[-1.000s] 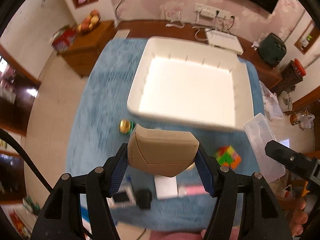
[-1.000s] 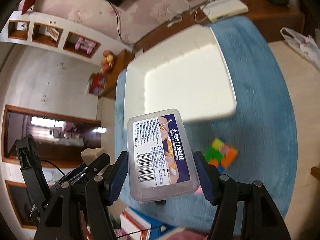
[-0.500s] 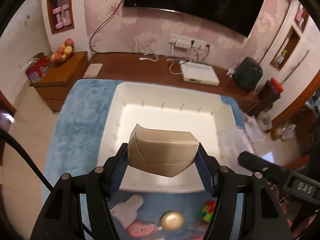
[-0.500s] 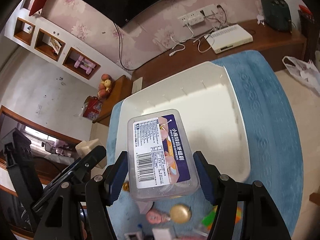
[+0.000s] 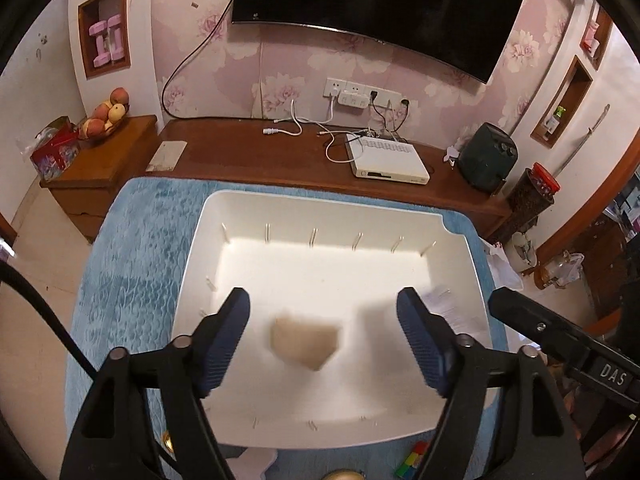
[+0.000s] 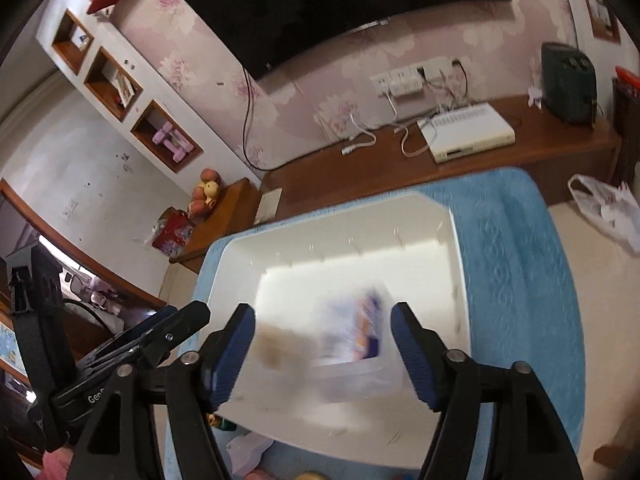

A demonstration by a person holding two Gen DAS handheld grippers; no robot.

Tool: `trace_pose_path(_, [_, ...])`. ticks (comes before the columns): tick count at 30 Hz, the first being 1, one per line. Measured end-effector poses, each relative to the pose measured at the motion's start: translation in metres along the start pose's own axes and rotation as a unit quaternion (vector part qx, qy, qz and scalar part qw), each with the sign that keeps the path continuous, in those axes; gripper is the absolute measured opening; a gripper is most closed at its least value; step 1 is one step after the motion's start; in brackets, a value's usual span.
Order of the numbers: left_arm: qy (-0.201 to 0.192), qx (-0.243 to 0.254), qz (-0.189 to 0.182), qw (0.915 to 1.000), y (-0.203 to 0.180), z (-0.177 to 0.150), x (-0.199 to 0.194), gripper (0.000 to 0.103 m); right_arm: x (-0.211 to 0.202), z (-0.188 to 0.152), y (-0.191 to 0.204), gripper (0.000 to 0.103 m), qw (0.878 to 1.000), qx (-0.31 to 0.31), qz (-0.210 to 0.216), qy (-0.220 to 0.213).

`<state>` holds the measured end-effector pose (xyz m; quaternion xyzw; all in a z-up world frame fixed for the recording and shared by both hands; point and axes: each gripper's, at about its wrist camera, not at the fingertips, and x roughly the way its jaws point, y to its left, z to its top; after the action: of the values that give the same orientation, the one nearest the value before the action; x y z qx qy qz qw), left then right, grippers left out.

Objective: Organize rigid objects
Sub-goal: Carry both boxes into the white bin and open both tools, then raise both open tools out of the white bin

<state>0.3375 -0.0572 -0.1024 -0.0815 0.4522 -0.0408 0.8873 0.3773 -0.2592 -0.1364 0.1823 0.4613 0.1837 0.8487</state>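
Note:
A large white tray (image 5: 304, 208) lies on a blue mat (image 5: 132, 248); it also shows in the right wrist view (image 6: 336, 216). My left gripper (image 5: 324, 336) is open above the tray. A tan box (image 5: 306, 342), motion-blurred, is below it inside the tray, free of the jaws; it shows blurred in the right wrist view (image 6: 276, 346) too. My right gripper (image 6: 322, 352) is open. A clear plastic box with a blue label (image 6: 356, 348), blurred, is below it in the tray's right part, free of the jaws.
A Rubik's cube (image 5: 412, 454), a gold round lid (image 5: 342, 474) and a pale flat piece (image 5: 256, 462) lie on the mat in front of the tray. A wooden bench (image 5: 248, 160) with a white set-top box (image 5: 386, 158) runs behind the mat.
Both grippers have moved forward over the tray and opened. The tan box and the clear plastic box have left the jaws and are in the tray.

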Motion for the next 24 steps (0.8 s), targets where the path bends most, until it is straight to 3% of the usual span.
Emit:
trace_pose_path(5, [-0.01,0.0,0.003,0.9999,-0.004,0.006,-0.008,0.083,-0.01,0.003,0.002,0.081,1.0,-0.019,0.0,-0.021])
trace_pose_path(13, [-0.047,-0.002,0.01,0.9988,-0.012,0.011,-0.041,0.083,-0.05,0.0,0.003,0.083,0.997,-0.019,0.037,-0.065])
trace_pose_path(24, [-0.102,-0.028,0.047,0.9933,-0.029,-0.017,-0.112,0.083,-0.13,-0.017,0.004,0.087,0.987,-0.059,0.065,-0.136])
